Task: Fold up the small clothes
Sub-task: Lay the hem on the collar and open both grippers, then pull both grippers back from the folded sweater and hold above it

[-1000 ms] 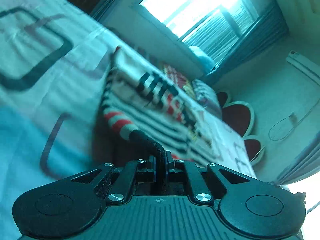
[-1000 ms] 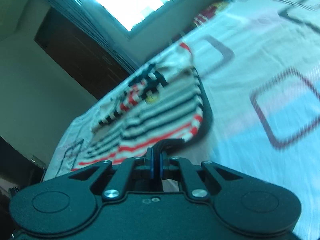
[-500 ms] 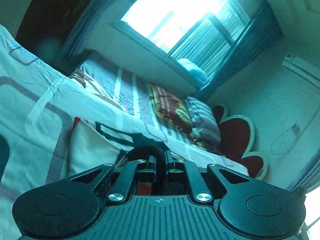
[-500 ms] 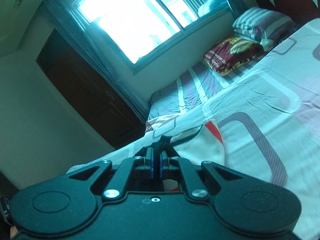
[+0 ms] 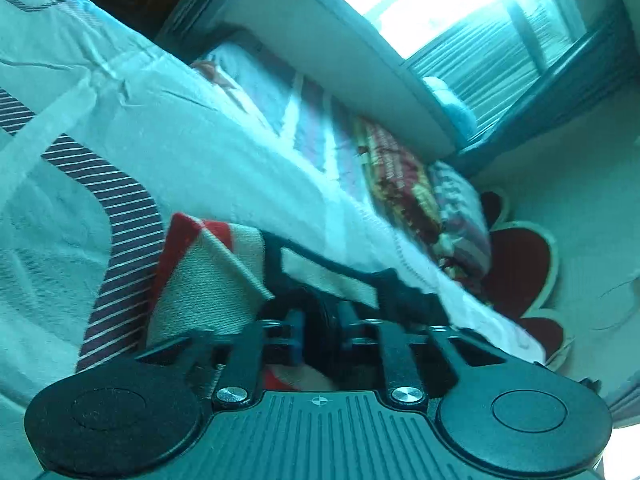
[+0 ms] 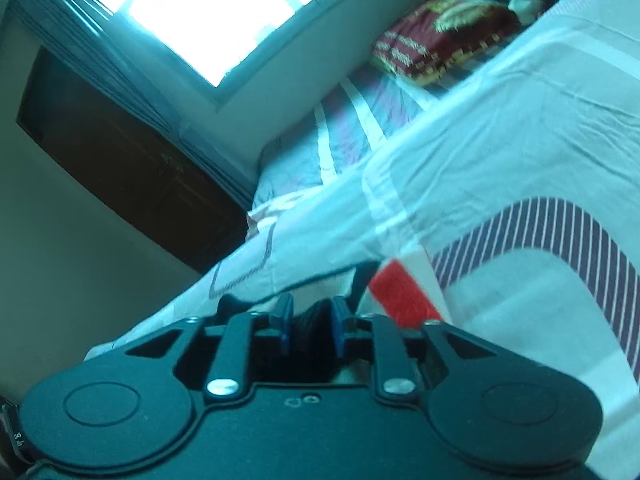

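A small knitted garment with cream, red and black stripes [image 5: 208, 276] lies on the bed sheet [image 5: 72, 208], folded over, close in front of both grippers. My left gripper [image 5: 320, 320] has its jaws parted, with the garment's black hem lying loose between them. In the right wrist view the garment's red and cream corner [image 6: 404, 292] shows just beyond the fingers. My right gripper [image 6: 312, 316] also has its jaws parted around the black hem. Most of the garment is hidden below the gripper bodies.
The sheet [image 6: 520, 152] is white with purple striped rounded shapes. A red patterned pillow [image 5: 404, 184] and a striped pillow [image 5: 460, 216] lie at the head of the bed by a red headboard [image 5: 516, 272]. A bright window [image 6: 208, 8] and dark wardrobe [image 6: 120, 160] stand behind.
Both grippers carried the garment's hem forward and down over the rest of it, then their jaws parted and let go. The striped front is now hidden under the fold.
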Motion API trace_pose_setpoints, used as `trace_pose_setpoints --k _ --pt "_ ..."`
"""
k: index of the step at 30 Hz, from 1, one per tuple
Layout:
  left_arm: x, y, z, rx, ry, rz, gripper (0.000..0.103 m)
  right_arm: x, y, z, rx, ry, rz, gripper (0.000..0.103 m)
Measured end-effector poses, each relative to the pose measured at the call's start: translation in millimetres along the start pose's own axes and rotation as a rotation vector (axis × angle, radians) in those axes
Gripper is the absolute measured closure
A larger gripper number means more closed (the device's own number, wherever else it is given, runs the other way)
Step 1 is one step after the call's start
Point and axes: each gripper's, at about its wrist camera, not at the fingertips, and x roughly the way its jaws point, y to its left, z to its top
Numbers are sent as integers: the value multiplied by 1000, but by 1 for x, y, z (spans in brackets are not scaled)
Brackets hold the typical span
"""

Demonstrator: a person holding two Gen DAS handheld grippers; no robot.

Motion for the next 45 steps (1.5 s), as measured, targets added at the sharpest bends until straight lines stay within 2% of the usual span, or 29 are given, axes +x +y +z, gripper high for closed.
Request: trace_pose_setpoints --k 1,2,3,6,9,11,13,15,17,18,20,21,23,26,30,32,33,34,36,41,45 --pt "-2 -1 -1 7 -14 -19 50 -6 1 1 -10 -40 3 48" --pt "-5 -5 -3 29 -31 -19 45 -13 3 1 -27 -73 7 42" --pt "-5 -9 -2 66 -44 0 45 -18 4 1 -43 -86 7 42" --pt "-9 -19 0 149 -59 39 42 -27 10 5 -123 -63 4 44" --pt "-1 -28 3 256 -3 129 42 -24 25 1 -259 -9 -48 50" --pt "6 -36 2 336 46 183 42 -14 37 -4 -352 43 -93 57" --pt "11 -46 0 432 73 231 42 2 47 -9 -435 90 -146 69" --pt "14 -56 -11 566 88 287 42 16 56 -14 -516 119 -189 73" --pt "16 -62 -17 628 80 316 42 28 65 -22 -595 147 -243 73" --pt "14 -65 -18 642 74 319 45 31 71 -27 -632 148 -260 74" --pt "9 -62 -15 604 50 310 67 36 79 -34 -698 151 -272 92" --pt "5 -60 -12 578 37 299 72 36 82 -36 -715 148 -266 96" --pt "-5 -58 -9 547 4 273 96 30 83 -37 -732 103 -283 97" --pt "-10 -60 -10 576 -36 286 96 13 79 -29 -708 13 -281 97" --pt "-19 -65 -13 591 -132 309 96 -6 75 -23 -690 -56 -291 97" --pt "-9 -65 -17 616 -112 345 96 1 66 -24 -672 -33 -327 97" --pt "0 -62 -21 630 -81 372 96 9 58 -26 -660 -4 -350 97" --pt "5 -60 -23 623 -89 375 96 18 50 -28 -638 34 -366 96" --pt "6 -59 -20 591 -86 373 96 21 46 -27 -612 23 -355 96" --pt "9 -70 -27 659 -84 427 96 22 47 -30 -639 29 -366 95" --pt "7 -72 -27 644 -79 436 96 23 49 -30 -659 42 -374 94"
